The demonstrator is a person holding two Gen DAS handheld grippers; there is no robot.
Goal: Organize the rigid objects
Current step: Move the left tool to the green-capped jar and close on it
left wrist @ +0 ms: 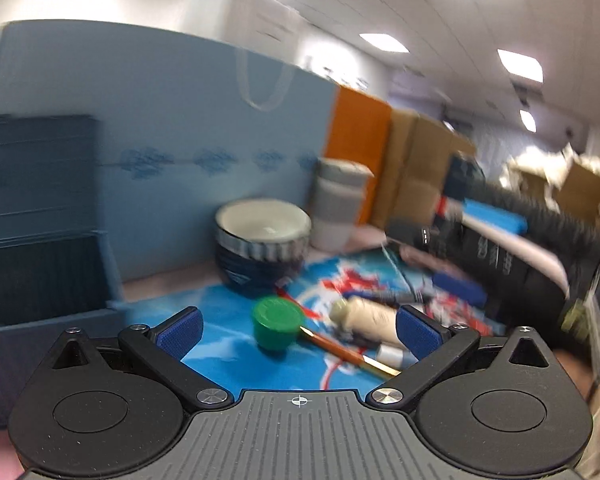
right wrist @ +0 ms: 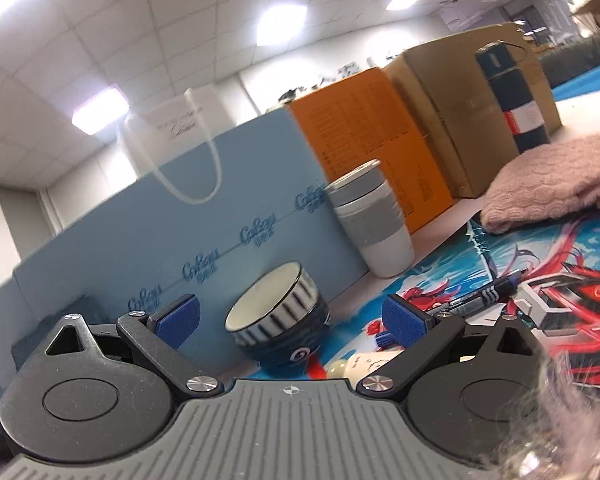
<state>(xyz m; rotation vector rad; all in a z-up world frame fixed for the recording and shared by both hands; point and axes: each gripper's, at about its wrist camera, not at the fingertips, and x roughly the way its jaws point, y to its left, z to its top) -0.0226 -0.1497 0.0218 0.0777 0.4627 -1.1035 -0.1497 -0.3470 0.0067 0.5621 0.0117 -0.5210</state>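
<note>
Hovering spread and empty, the left gripper (left wrist: pixel 298 330) is probably lining up the green jar (left wrist: pixel 277 322), needing squarer centring.

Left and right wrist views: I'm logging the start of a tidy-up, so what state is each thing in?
Left gripper: open, empty.
Right gripper: open, empty.
Striped bowl: upright, looks empty.
Grey-banded cup: upright, lid on.
Green jar: upright, cap on.
Paintbrush: lying flat beside the jar.
Cream bottle: lying on its side.
Markers: lying flat, capped.
Pink knit cloth: folded.
Dark flask: upright, closed.
</note>
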